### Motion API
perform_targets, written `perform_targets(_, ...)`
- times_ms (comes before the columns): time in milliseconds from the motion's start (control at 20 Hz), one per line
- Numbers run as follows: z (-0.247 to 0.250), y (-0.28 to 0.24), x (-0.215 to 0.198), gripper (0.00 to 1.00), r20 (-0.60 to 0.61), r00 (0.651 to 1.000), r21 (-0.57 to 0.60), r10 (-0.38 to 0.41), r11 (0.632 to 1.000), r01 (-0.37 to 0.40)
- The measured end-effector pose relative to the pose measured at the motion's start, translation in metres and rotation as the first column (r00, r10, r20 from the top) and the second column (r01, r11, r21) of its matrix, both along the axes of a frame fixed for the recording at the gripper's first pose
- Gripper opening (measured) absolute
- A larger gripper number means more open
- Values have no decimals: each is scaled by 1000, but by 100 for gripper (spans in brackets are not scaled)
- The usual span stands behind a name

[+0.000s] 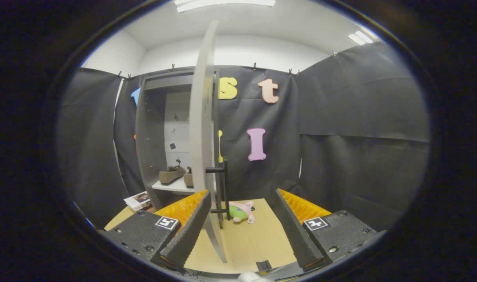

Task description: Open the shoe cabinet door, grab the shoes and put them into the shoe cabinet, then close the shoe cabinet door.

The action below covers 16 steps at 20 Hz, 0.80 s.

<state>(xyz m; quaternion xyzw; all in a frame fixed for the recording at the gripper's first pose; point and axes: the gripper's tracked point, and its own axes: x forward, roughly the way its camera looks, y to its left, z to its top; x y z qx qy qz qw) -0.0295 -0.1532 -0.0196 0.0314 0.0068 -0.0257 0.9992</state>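
The shoe cabinet (160, 133) is standing at the back of the wooden table (254, 239), against the black cloth wall, beyond the gripper's fingers. Its door (202, 129) is standing open and is presenting its thin edge toward the camera, so that it is appearing as a tall, narrow grey panel curving down between the two fingers. The lower end of the door is reaching the space just beside the left finger (189, 231); whether the two are touching cannot be told. A black bar handle (223, 188) is projecting from the right face of the door.

Inside the cabinet, a pair of brown shoes (171, 175) is resting on the white lower shelf (175, 186). One shoe is lying fully in view; the second is sitting beside it and is partly hidden behind the door edge.

The gripper (244, 235) is holding its fingers spread wide apart and is gripping nothing. The right finger (297, 231) is standing well apart from the door.

A pink and green plush toy (241, 211) is lying on the table just ahead of the fingers, to the right of the door. A small booklet (138, 200) is lying at the left of the cabinet base.
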Motion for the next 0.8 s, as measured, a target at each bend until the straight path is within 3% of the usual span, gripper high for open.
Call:
perform_targets(300, 0, -35, 53, 100, -26, 991, 15, 130, 991, -129)
perform_targets(500, 7, -25, 73, 99, -14, 966, 17, 257, 966, -257)
perform_targets(700, 6, -8, 77, 99, -27, 938, 24, 345, 938, -345)
perform_targets(800, 4, 1, 75, 98, -32, 935, 20, 354, 935, -354)
